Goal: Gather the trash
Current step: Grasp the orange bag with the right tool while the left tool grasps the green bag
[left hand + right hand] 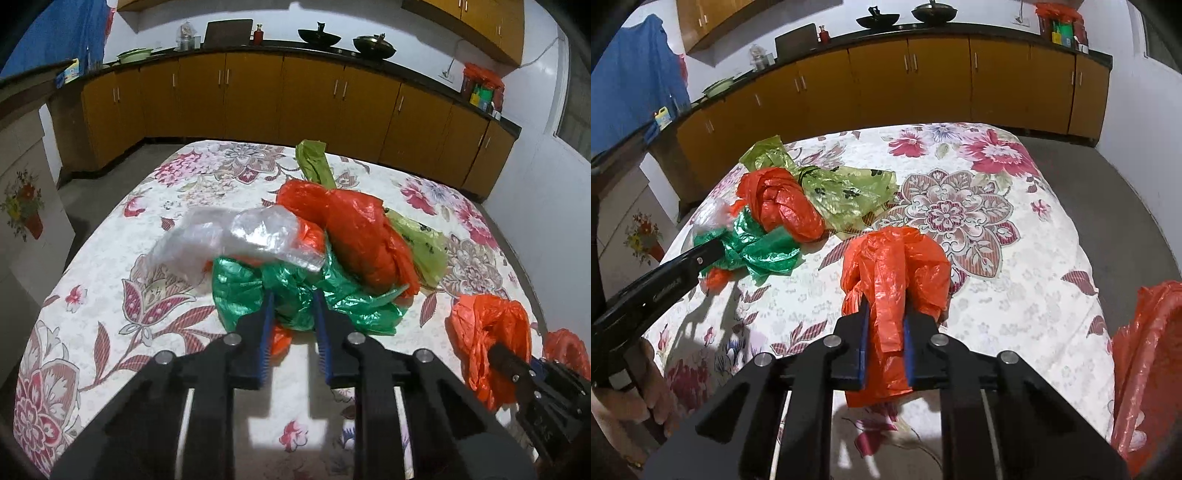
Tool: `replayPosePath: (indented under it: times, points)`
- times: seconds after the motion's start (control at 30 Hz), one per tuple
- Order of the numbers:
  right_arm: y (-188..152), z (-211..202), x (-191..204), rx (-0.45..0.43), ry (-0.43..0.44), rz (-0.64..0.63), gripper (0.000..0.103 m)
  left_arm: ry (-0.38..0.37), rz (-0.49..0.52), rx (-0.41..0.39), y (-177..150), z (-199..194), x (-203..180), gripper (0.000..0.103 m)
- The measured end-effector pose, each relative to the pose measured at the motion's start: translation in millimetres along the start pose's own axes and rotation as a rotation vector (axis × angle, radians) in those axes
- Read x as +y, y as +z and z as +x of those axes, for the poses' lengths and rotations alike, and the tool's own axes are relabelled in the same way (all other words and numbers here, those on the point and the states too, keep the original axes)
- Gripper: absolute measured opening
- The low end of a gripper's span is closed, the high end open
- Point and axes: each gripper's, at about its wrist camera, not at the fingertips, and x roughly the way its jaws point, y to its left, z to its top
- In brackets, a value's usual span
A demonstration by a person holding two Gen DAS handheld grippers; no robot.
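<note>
Two grippers engaged: left gripper (293, 295) clamped on green bag (295, 295), right gripper (884, 314) clamped on orange bag (897, 266). Remaining bags heaped on floral bed (1015, 277).

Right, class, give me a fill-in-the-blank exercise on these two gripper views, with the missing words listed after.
1. The left gripper is shut on a crumpled ____ plastic bag.
2. The right gripper is shut on an ____ plastic bag.
3. The yellow-green bag is printed with black ____ prints.
4. The bags lie on a cloth patterned with ____.

Missing words: green; orange; paw; flowers
</note>
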Motion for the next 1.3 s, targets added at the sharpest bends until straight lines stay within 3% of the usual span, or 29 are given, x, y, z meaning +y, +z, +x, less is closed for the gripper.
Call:
replayPosePath:
  times: [0.03,0.13,0.7,0.87,0.93,0.97,1.03,1.3]
  points:
    - [-0.9,-1.1,-0.1,-0.001,0.0,-0.002,0.015,-0.003,0.004,-0.001,-0.3,0.0,-0.4,0.011]
    - [-2.9,-5.0,-0.8,-0.003,-0.001,-0.002,0.014,-0.018,0.011,-0.008,-2.2,-3.1,0.3,0.002]
    - [-13.8,-30.7,-13.4,-0.026,0.016,0.021,0.013,-0.172,0.054,-0.048,-40.6,-57.4,7.3,0.002]
    - [-17.8,-29.9,-15.7,-0.016,0.017,0.027,0.013,-0.147,0.073,-0.02,-48.1,-57.1,5.0,0.003]
    - [-18.4,-30.5,-17.2,-0.014,0.016,0.026,0.013,-0.143,0.064,-0.011,-46.6,-54.1,6.4,0.012]
    - [-18.8,-30.7,-17.9,-0.015,0.015,0.027,0.013,-0.142,0.062,-0.008,-45.7,-52.7,6.8,0.027]
    - [-19.1,-31.5,-19.1,-0.015,0.015,0.029,0.013,-0.128,0.072,-0.017,-43.4,-51.7,4.7,0.045]
    - [-22.1,-32.0,-20.2,-0.005,0.019,0.03,0.013,-0.091,0.119,0.063,-42.8,-30.7,-2.1,0.047]
